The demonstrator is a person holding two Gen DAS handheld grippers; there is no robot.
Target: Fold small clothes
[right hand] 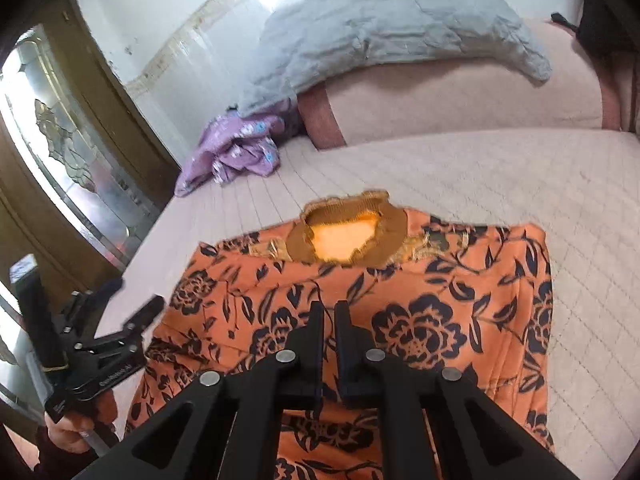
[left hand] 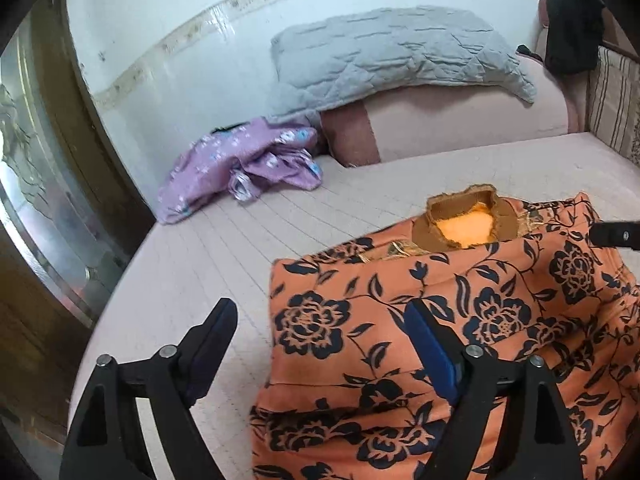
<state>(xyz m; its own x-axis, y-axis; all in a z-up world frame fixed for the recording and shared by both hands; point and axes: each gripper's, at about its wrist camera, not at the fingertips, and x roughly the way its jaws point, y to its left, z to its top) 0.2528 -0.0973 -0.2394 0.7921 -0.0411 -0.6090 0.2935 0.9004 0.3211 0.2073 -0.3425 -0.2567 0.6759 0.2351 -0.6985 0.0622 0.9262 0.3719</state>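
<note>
We judge the orange floral garment (right hand: 400, 300) beneath the closed, empty right claw (right hand: 329, 312) soft and light (left claw (left hand: 320, 316) open, gripping nothing), best pinched at a side edge.

Orange floral garment (left hand: 500, 320) runs off the bottom edge — its hem unseen.

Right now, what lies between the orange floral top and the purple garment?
Only bare bed cover separates the orange floral top from the purple garment; both wrist views show it.
</note>
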